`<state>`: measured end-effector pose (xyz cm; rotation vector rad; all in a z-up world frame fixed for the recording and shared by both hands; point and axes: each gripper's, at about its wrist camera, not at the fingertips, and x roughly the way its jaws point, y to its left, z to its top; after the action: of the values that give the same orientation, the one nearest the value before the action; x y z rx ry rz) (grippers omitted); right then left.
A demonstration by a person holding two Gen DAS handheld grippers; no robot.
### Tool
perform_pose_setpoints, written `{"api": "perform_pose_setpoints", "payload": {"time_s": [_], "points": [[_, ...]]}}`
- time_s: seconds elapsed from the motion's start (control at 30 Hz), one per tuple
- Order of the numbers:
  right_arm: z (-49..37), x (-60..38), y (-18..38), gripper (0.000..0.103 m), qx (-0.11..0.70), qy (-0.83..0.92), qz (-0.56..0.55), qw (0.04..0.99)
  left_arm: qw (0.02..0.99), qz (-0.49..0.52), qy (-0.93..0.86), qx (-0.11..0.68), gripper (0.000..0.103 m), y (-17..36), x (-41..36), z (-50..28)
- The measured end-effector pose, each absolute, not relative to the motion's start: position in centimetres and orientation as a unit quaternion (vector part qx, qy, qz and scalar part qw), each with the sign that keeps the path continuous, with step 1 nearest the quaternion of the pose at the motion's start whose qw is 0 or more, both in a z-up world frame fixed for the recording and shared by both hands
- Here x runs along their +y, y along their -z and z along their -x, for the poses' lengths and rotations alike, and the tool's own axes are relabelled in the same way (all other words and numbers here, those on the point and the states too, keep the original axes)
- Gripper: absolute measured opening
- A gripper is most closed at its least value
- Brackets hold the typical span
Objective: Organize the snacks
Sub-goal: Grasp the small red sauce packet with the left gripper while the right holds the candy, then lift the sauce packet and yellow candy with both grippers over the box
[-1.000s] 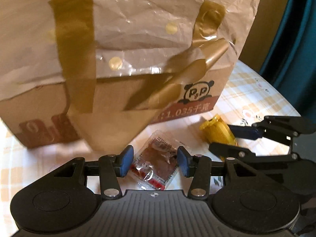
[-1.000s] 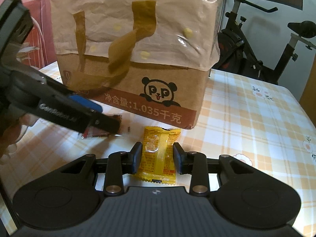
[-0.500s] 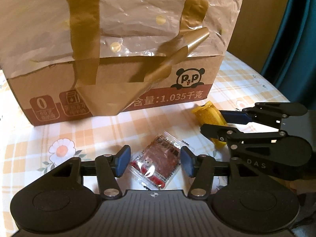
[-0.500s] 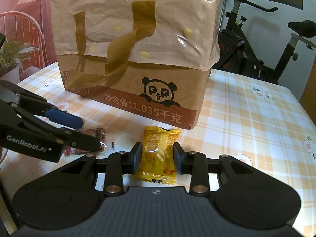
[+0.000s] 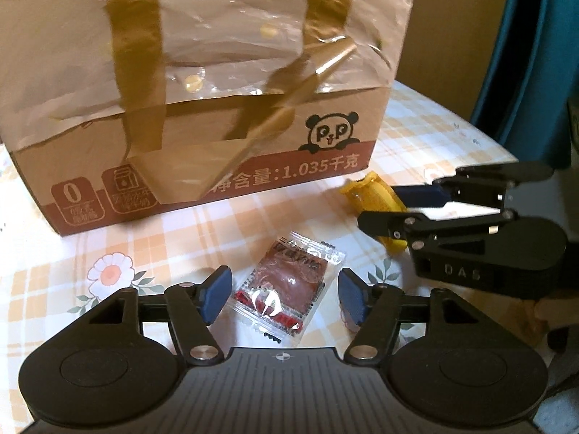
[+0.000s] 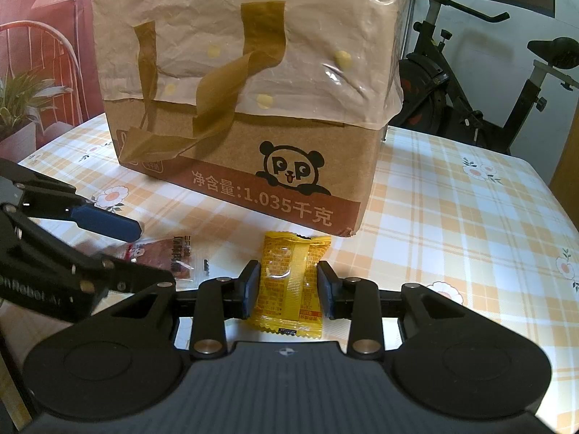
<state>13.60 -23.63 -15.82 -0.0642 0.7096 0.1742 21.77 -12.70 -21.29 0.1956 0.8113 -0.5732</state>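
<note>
A red snack packet (image 5: 289,275) lies flat on the checked tablecloth between the fingers of my left gripper (image 5: 285,291). Its jaws are opening, with gaps between the blue pads and the packet. In the right wrist view that left gripper (image 6: 155,253) comes in low from the left over the red packet (image 6: 170,253). My right gripper (image 6: 288,289) is shut on a yellow snack packet (image 6: 293,264), a pad pressing each long side. The left wrist view shows the right gripper (image 5: 378,206) holding the yellow packet (image 5: 369,191) at the right.
A brown cardboard box (image 6: 253,166) with a panda logo stands just behind both packets, a crumpled paper bag with handles pulled over its top. The tablecloth (image 6: 452,217) stretches to the right. An exercise bike (image 6: 470,90) and a potted plant (image 6: 18,101) stand beyond the table.
My left gripper drew back from the box and its jaws widened away from the red packet, which now lies on the cloth. The right gripper and yellow packet kept still.
</note>
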Motion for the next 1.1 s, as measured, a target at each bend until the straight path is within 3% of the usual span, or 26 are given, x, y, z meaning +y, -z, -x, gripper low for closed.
{"api": "perform_pose_setpoints", "payload": {"time_s": [0.27, 0.3, 0.37, 0.47, 1.1], "points": [[-13.6, -23.6, 15.8, 0.036, 0.346, -0.086, 0.031, 0.934, 0.878, -0.111, 0.278, 0.374, 0.070, 21.4, -12.6, -21.5], [-13.6, -23.6, 15.8, 0.036, 0.346, -0.086, 0.031, 0.934, 0.879, -0.111, 0.276, 0.372, 0.059, 21.4, -12.6, -21.5], [-13.6, -23.6, 15.8, 0.036, 0.346, -0.086, 0.031, 0.934, 0.880, -0.109, 0.277, 0.371, 0.050, 21.2, -12.4, -21.5], [-13.6, -23.6, 15.8, 0.036, 0.346, -0.086, 0.030, 0.934, 0.881, -0.113, 0.273, 0.368, 0.043, 21.1, -12.1, -21.4], [-13.5, -23.8, 15.8, 0.036, 0.346, -0.091, 0.023, 0.933, 0.898, -0.070, 0.241, 0.361, 0.041, 19.0, -9.4, -21.1]]}}
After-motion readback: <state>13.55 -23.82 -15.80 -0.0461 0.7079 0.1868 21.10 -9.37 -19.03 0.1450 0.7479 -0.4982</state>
